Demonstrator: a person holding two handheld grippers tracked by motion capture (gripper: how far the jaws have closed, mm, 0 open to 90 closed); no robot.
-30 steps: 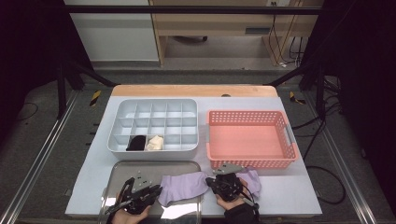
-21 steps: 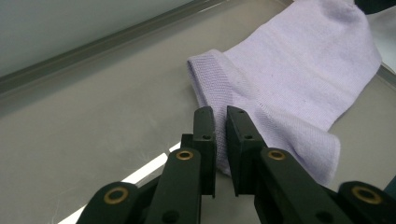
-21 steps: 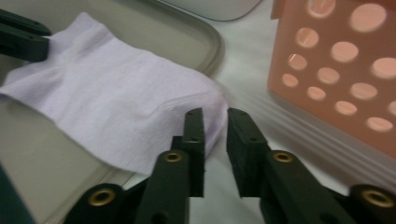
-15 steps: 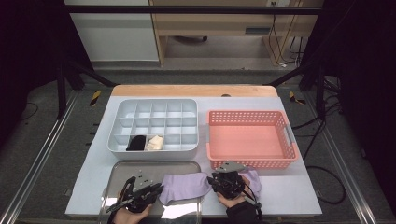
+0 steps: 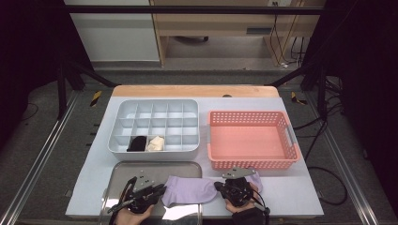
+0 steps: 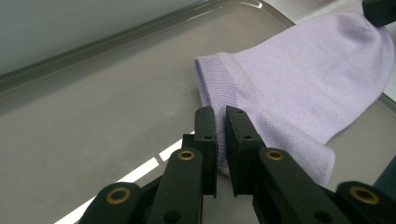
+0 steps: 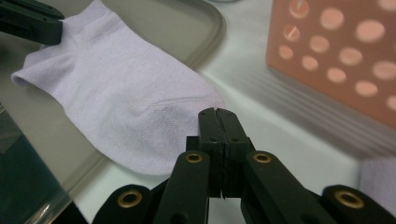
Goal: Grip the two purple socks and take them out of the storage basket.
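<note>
A lilac sock [image 5: 187,190] [image 6: 299,79] [image 7: 126,93] lies across the right edge of a metal tray [image 5: 141,165] at the table's front. My left gripper [image 5: 162,189] [image 6: 219,112] is shut on the cuff end, with fabric in the thin slit between its jaws. My right gripper [image 5: 218,186] [image 7: 218,112] has just been closing and is now shut. Its tips rest at the sock's toe edge, and I see no fabric between them. A second lilac sock [image 5: 256,177] [image 7: 378,179] lies by the right hand.
A grey compartment box [image 5: 155,108] behind the tray holds a black sock [image 5: 137,143] and a cream sock [image 5: 155,143] in its front row. An empty pink basket [image 5: 253,161] [image 7: 336,51] stands just behind my right gripper.
</note>
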